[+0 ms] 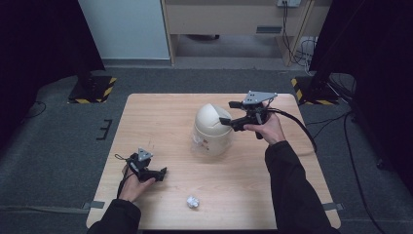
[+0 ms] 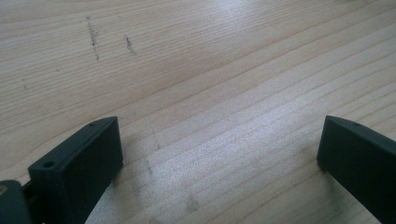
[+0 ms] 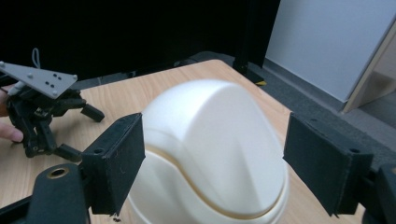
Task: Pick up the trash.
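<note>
Right tongs (image 3: 212,158), jaws spread, flank the cream bin (image 3: 210,154).

Cream domed bin (image 1: 212,130): upright at table centre, lid closed. Crumpled paper ball (image 1: 193,202): near front edge.

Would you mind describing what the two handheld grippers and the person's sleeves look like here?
Both are black, angular frames. The left gripper and the right gripper each carry a grey three-cornered plate on top, dotted with small holes. The fingers are flat, black rectangular pads with a screw hole near the base. A black cable trails from the right one. The person wears dark long sleeves.
</note>
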`<action>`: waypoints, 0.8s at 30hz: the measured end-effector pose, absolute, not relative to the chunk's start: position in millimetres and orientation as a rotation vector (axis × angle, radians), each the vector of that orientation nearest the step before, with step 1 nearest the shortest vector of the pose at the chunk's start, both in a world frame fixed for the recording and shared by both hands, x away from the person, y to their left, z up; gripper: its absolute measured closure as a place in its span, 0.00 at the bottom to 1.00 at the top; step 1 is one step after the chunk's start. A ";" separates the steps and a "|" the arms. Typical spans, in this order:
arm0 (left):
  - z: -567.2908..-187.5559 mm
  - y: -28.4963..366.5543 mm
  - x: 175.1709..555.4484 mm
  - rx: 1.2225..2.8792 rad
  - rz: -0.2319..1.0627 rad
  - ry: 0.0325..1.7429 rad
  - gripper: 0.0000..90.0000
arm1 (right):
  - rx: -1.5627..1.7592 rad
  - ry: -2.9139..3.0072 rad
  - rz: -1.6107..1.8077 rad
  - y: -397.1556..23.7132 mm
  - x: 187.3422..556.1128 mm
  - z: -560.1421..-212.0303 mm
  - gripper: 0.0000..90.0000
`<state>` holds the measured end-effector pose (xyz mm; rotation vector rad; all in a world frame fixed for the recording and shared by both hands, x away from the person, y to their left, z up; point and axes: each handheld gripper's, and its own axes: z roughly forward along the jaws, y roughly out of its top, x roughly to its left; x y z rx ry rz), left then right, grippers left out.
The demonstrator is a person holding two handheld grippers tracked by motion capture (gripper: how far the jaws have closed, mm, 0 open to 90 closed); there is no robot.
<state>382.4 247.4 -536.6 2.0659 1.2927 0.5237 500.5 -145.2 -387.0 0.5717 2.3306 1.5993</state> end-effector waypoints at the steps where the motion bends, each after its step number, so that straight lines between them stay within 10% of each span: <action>1: -536.6 247.5 382.4 2.068 0.524 1.292 0.00 | 0.569 2.341 1.594 -144.3 500.2 -389.2 0.23; 24: -536.6 247.4 382.4 2.066 0.524 1.293 0.00 | 0.596 2.461 1.532 -130.4 496.7 -420.1 0.22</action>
